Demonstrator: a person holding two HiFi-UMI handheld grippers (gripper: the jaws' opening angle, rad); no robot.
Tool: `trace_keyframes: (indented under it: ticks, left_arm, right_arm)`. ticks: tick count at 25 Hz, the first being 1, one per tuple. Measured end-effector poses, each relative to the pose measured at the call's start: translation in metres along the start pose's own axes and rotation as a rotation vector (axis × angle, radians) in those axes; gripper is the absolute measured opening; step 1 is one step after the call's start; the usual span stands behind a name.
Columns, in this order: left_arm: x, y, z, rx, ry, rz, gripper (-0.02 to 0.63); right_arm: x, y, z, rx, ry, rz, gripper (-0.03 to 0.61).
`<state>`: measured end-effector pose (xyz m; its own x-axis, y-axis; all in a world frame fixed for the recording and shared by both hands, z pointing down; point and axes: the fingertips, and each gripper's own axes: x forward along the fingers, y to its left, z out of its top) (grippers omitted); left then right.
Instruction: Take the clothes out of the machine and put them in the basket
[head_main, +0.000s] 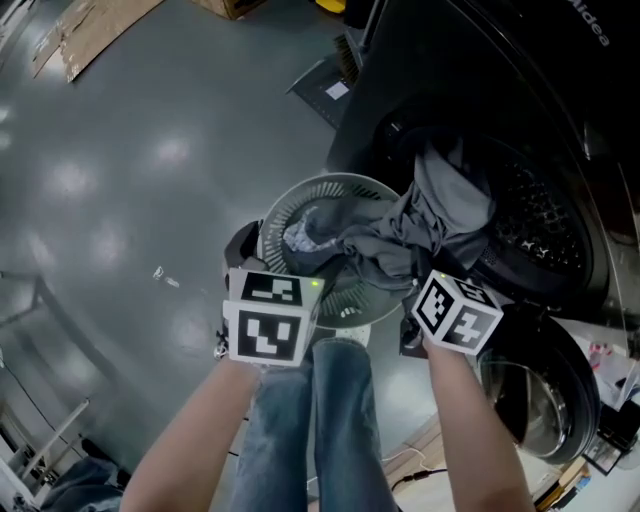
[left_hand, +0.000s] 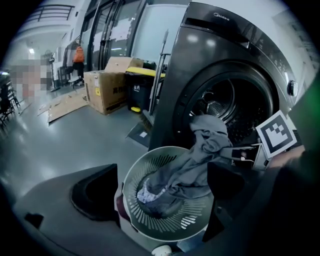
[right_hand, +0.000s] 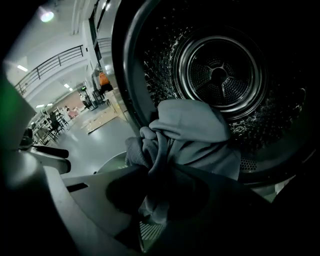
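The right claw (right_hand: 155, 194) is pinching the grey garment (right_hand: 197, 132), which is trailing from the washer drum (right_hand: 220, 75) ahead of it down into the basket (left_hand: 167, 227) below. The left claw (left_hand: 160, 192) is hanging wide and empty above that basket. The next move probably calls for drawing the garment clear and releasing it.

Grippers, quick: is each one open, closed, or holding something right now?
Left gripper: open, empty, above the basket.
Right gripper: closed on the grey garment.
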<state>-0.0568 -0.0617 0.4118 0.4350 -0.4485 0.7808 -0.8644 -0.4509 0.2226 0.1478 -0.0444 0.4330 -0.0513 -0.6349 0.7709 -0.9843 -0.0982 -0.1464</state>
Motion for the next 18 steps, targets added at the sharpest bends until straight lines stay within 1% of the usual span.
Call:
trace_keyframes:
  ticks: [5, 9, 12, 14, 16, 18]
  left_arm:
    - [-0.017, 0.007, -0.008, 0.022, 0.006, -0.008, 0.562]
    - [-0.029, 0.011, -0.01, 0.027, 0.001, -0.011, 0.563]
    - [-0.039, 0.015, -0.01, 0.028, -0.008, -0.012, 0.563]
    - [-0.045, 0.02, -0.01, 0.026, -0.017, -0.008, 0.561]
    - [-0.048, 0.025, -0.011, 0.024, -0.021, -0.002, 0.563]
    - [-0.05, 0.03, -0.013, 0.023, -0.02, 0.003, 0.563]
  right_arm:
    - [-0.017, 0.035, -0.014, 0.057, -0.007, 0.044, 0.078]
    - [-0.03, 0.064, -0.021, 0.116, -0.018, 0.136, 0.078]
    - [-0.04, 0.09, -0.028, 0.122, -0.029, 0.197, 0.078]
    - [-0.044, 0.106, -0.034, 0.144, -0.027, 0.238, 0.078]
    - [-0.044, 0.118, -0.041, 0.169, -0.02, 0.269, 0.08]
    - [-0.042, 0.124, -0.046, 0.208, -0.015, 0.276, 0.08]
